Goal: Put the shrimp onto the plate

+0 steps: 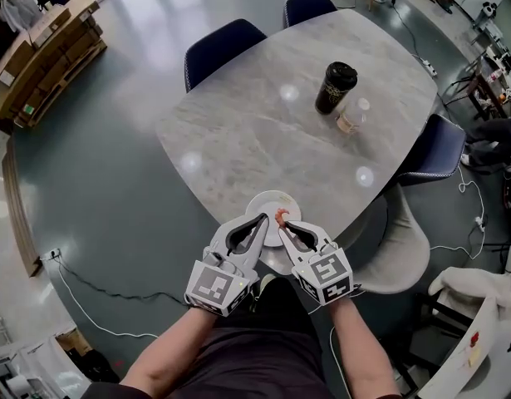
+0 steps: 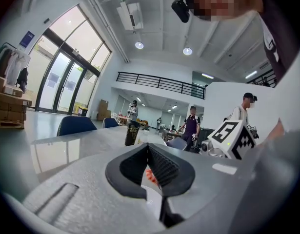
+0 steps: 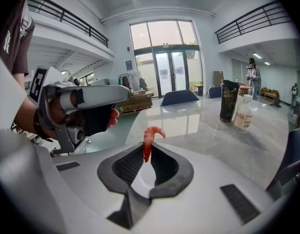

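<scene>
Holding the shrimp (image 3: 149, 139) by its lower end, the right tongs (image 3: 146, 152) are pinched down on it. The curled upper part stands free above the tips. In the head view the shrimp hangs over the plate (image 1: 259, 199), at its 3 o'clock side, not yet down on it.

Left tongs (image 2: 149, 147): tips together, nothing between them. They are parked at the plate's 9 o'clock side, just beside the right pair. The orange seen through their loop is the shrimp beyond, not a catch.

Handling, as judged:
- Light and small, no strain on the grip.
- Soft-bodied and probably slick, so a hard squeeze could crush or squirt it out.
- The present hold is low on the body and narrow, and the piece could pivot.
- A lower release would stop it bouncing or sliding on the glazed plate.

Edges and room:
- The plate sits right at the 6 o'clock edge of the table (image 1: 263, 123), nearest the person. A shrimp dropped short goes off the table toward the lap.
- The centre of the plate is the safe aim.
- Cup (image 1: 335, 87) and bottle (image 1: 352, 115) stand well apart toward 1 o'clock, no obstruction.
- The pale chair (image 1: 396, 256) at 4 o'clock is below table level.
</scene>
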Motion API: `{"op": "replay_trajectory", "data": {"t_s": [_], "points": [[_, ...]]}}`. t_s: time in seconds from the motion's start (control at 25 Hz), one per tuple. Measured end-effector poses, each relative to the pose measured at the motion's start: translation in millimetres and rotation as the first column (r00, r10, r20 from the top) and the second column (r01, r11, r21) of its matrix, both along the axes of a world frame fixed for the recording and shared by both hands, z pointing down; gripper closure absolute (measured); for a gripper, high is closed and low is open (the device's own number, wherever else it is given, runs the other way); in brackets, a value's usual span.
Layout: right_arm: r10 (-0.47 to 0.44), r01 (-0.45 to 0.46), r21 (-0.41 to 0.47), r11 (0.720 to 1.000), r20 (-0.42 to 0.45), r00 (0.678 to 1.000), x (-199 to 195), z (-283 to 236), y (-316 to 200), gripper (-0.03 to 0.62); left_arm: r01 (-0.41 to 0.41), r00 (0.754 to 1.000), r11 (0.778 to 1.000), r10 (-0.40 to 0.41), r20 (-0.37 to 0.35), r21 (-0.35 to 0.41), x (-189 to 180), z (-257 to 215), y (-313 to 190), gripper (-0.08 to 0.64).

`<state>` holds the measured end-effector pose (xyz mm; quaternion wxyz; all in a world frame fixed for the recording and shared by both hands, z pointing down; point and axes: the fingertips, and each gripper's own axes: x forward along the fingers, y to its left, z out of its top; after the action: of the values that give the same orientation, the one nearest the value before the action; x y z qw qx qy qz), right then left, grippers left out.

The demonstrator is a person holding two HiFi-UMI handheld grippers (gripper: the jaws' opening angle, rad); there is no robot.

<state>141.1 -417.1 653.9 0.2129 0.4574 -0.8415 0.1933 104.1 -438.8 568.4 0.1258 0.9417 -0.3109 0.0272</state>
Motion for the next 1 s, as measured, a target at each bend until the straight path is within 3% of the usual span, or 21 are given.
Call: {"op": "replay_trajectory", "data": {"t_s": [0.32,0.52,1.0], "points": [[-0.069,0.052,-0.131,0.99,-0.128,0.989,-5,59,-12,0.545,0.02,1.0,0.999,-0.02,0.016,-0.033,-8,36,-17,0.552],[-0.118,0.073,-0.196,0.978,-0.229,0.966,-5,81,-11,0.544,0.017,1.0,0.999,-0.016,0.025,-0.04,-7,44,-15,0.552],[-0.212,0.098,-0.301,0.949,-0.375,0.903,-5,110,-14,0.543,0.019,0.999,0.998,-0.017,0.032,-0.058,-15,58,-19,0.552]]}}
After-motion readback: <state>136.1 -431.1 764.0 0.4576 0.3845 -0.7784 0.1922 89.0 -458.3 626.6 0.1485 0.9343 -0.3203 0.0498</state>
